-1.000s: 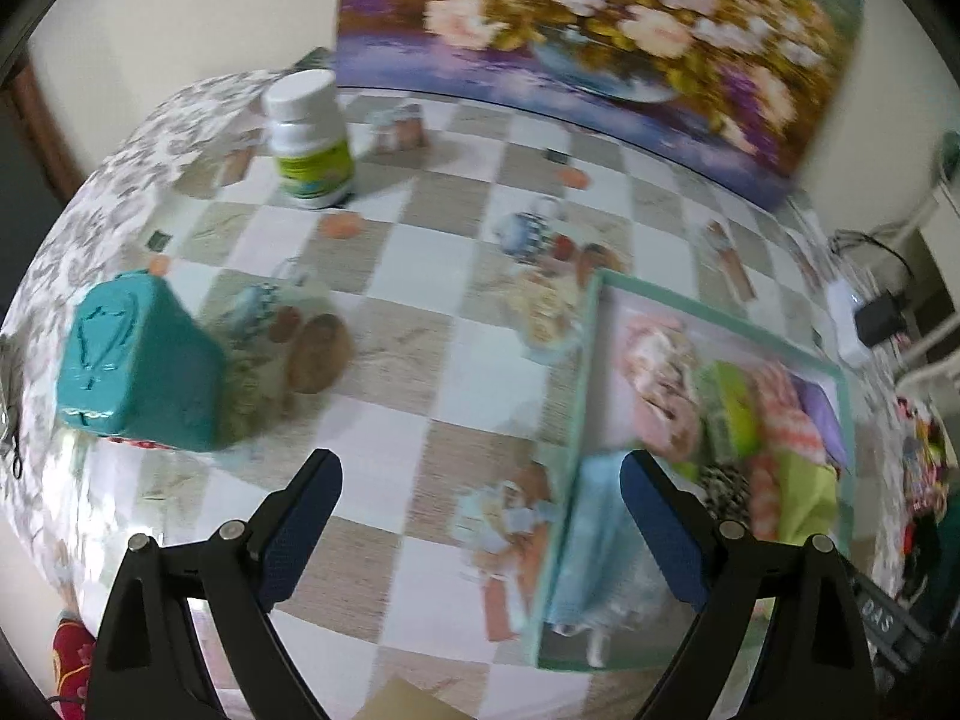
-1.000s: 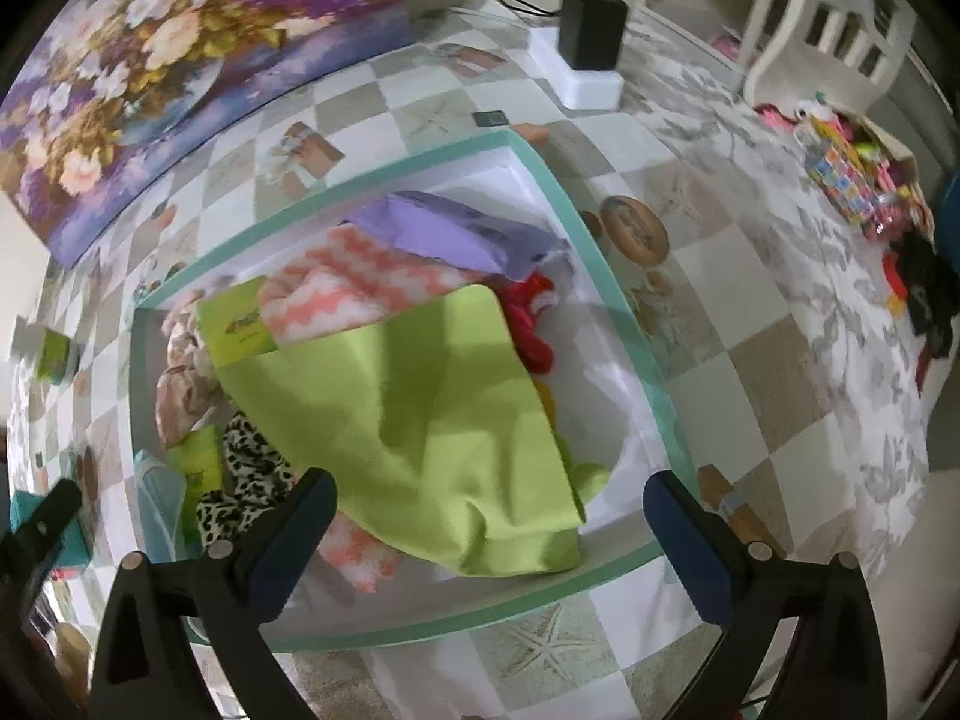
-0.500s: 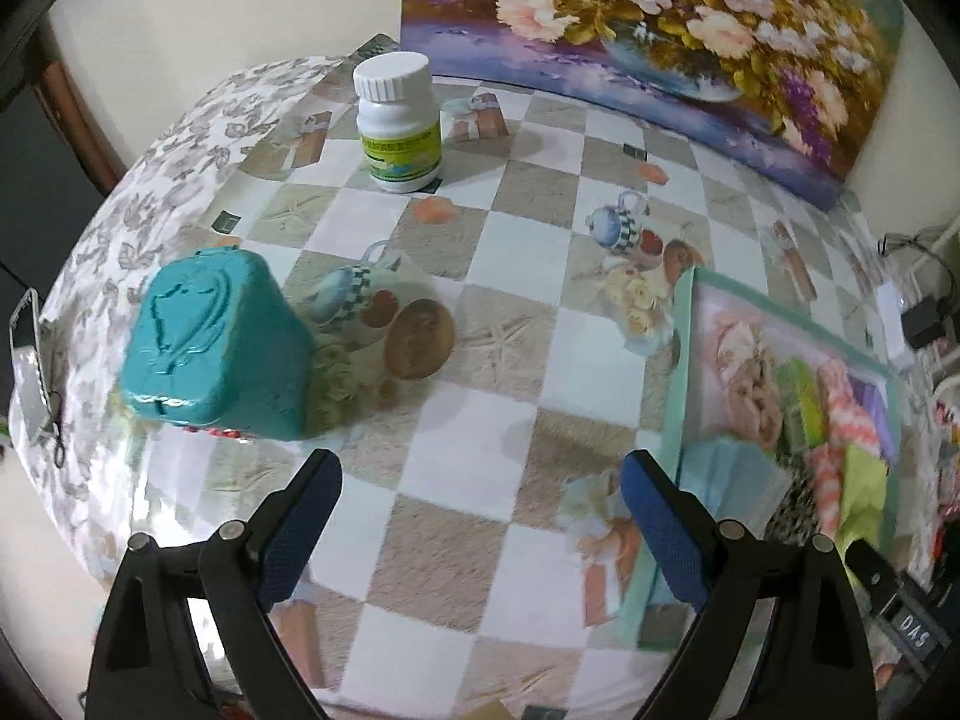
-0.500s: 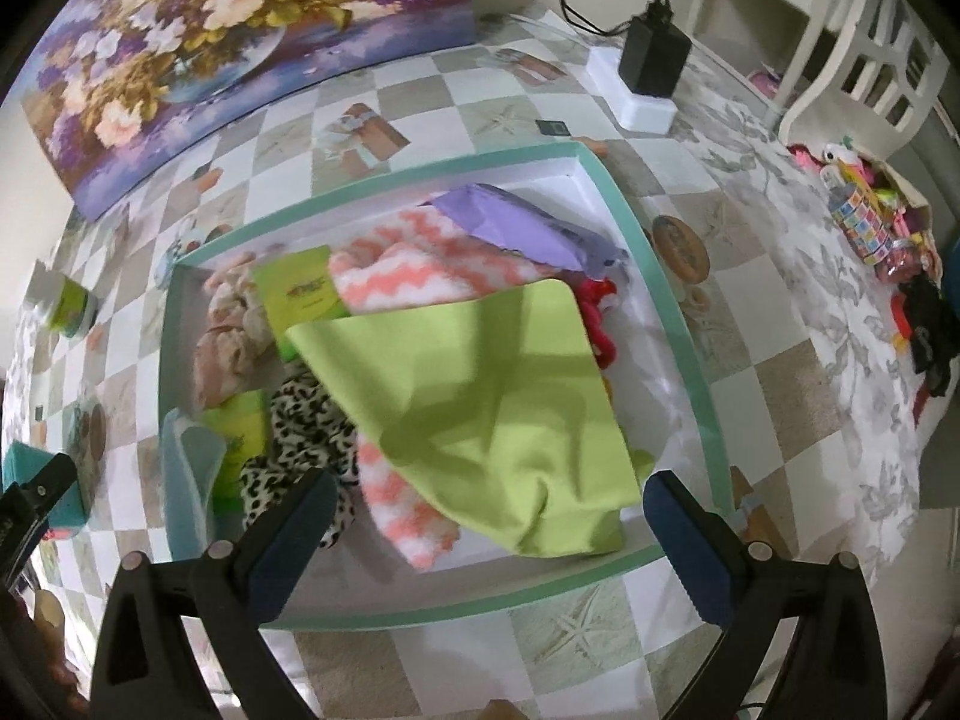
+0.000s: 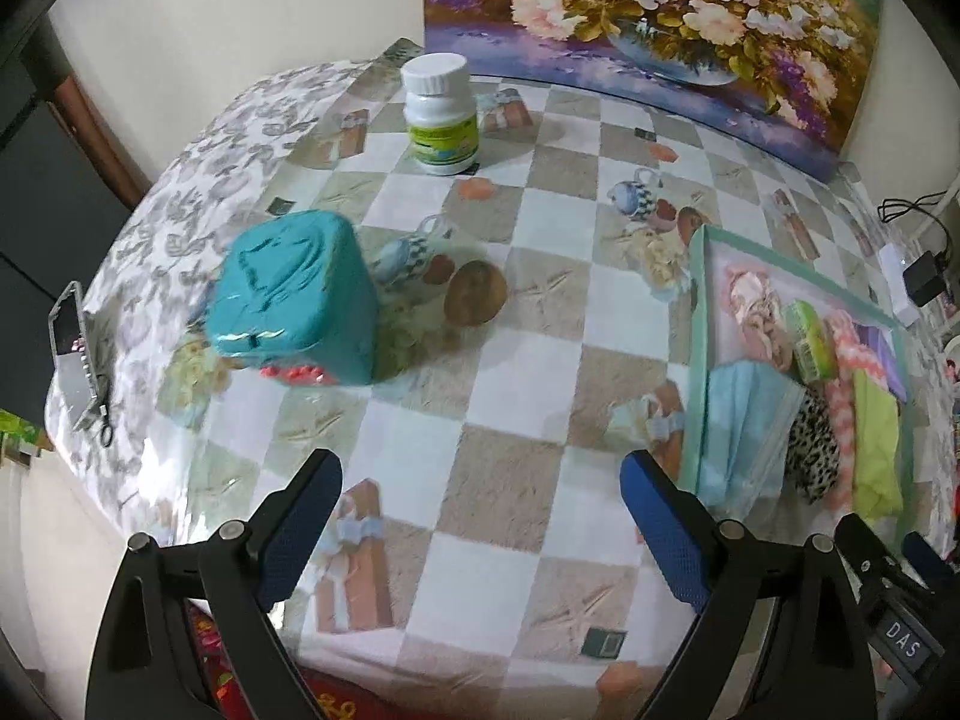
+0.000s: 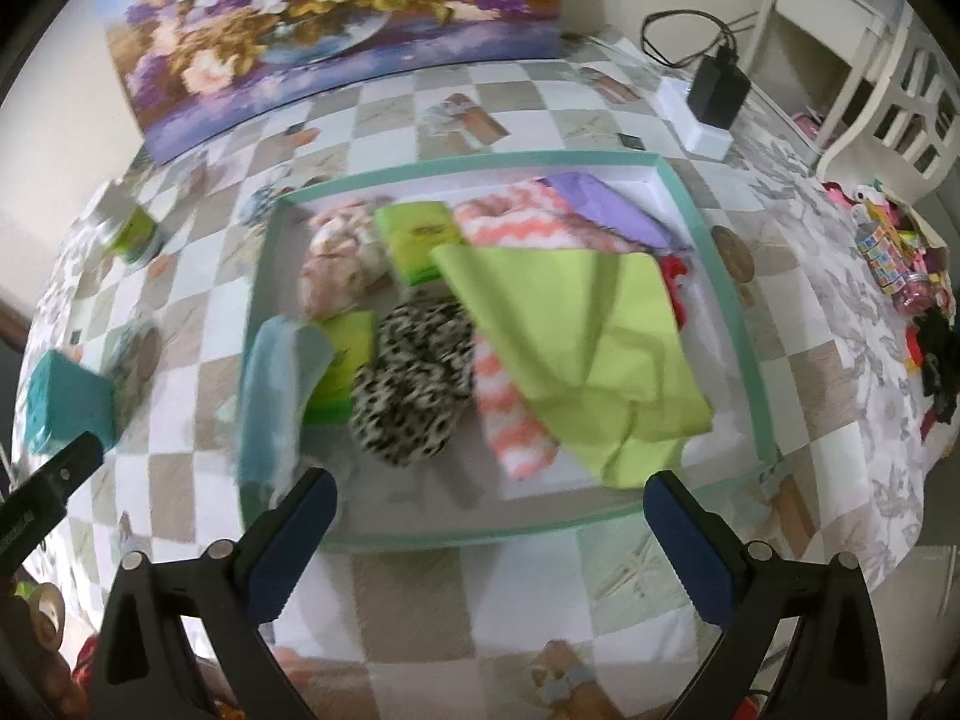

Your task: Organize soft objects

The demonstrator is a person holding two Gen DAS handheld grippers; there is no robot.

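Observation:
A teal-rimmed tray (image 6: 729, 294) holds soft things: a lime green cloth (image 6: 576, 330), a pink-and-white knit (image 6: 510, 420), a leopard-print piece (image 6: 414, 384), a light blue cloth (image 6: 270, 396) draped over the left rim, a purple cloth (image 6: 606, 204) and a pink scrunchie (image 6: 342, 258). The tray also shows in the left wrist view (image 5: 696, 360). My right gripper (image 6: 489, 528) is open and empty, above the tray's near rim. My left gripper (image 5: 480, 516) is open and empty above bare tablecloth, left of the tray.
A teal box (image 5: 294, 300) and a white pill bottle (image 5: 441, 114) stand on the checkered tablecloth left of the tray. A flower painting (image 5: 648, 18) leans at the back. A white power strip with a black adapter (image 6: 711, 102) lies at the back right. A white chair (image 6: 900, 96) stands beyond.
Both grippers have drawn back and up from the table, so more of it shows. The left view has swung away from the tray. Both stay open and empty.

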